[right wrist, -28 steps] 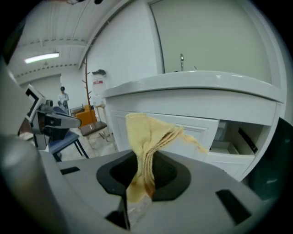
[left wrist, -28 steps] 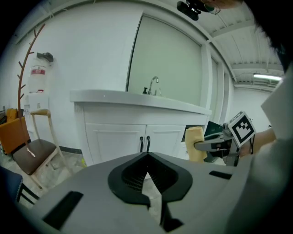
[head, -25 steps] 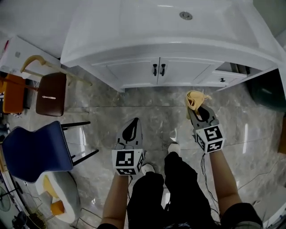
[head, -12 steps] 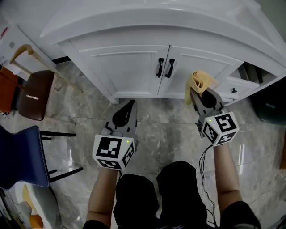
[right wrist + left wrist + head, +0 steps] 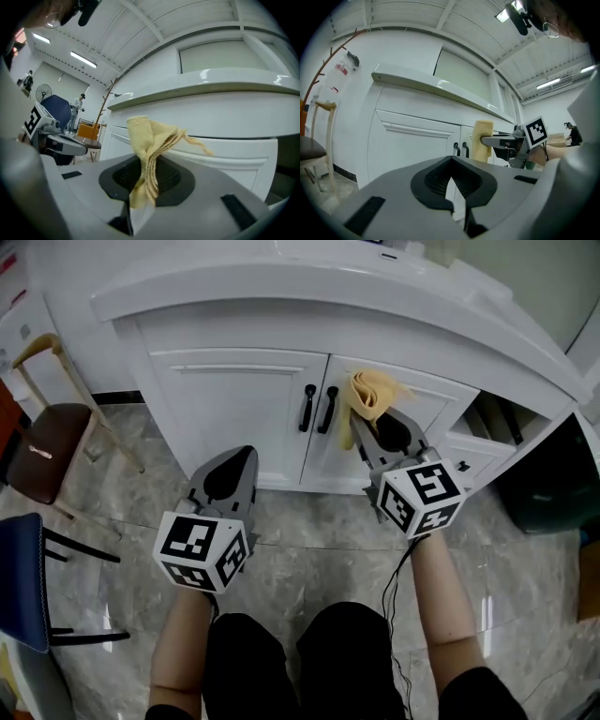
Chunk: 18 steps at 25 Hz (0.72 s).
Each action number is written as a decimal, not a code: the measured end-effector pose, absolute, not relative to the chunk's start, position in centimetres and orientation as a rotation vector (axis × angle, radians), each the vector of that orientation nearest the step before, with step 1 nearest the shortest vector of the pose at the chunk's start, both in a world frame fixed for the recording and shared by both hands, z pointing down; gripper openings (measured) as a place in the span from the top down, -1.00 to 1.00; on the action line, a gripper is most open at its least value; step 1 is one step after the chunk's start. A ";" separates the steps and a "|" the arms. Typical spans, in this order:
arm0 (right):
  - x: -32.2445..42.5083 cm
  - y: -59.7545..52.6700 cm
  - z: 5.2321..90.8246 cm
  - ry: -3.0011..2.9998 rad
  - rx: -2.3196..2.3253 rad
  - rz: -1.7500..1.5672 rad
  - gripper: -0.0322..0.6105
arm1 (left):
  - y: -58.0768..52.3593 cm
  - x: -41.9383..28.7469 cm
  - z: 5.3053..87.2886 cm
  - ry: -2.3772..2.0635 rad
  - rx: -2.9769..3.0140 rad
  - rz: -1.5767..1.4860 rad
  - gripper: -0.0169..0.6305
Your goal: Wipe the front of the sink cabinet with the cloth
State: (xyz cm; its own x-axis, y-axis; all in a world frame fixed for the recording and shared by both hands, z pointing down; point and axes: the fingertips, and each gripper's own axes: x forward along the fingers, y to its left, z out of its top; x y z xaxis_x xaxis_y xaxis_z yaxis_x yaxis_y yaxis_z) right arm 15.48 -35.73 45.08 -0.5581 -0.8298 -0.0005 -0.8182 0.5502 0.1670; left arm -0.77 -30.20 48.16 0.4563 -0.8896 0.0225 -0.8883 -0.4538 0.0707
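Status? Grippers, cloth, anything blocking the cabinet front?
Right gripper shut on the cloth, up at the sink cabinet right door. Left gripper shut, empty, lower. Cloth-to-door contact unclear; nothing in between.

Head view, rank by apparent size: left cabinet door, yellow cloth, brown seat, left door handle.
1. left cabinet door
2-3. brown seat and yellow cloth: roughly alike. The cloth is nearer the camera, so unranked.
4. left door handle
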 end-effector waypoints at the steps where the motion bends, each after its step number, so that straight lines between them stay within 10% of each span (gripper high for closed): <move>1: 15.1 -35.9 45.0 -2.699 1.427 -0.226 0.64 | -30.2 -0.7 47.9 -1.605 2.630 -0.028 0.91; 18: 24.8 -38.3 45.5 -2.545 1.691 -0.123 0.64 | -29.5 4.9 46.7 -1.457 2.734 0.007 0.91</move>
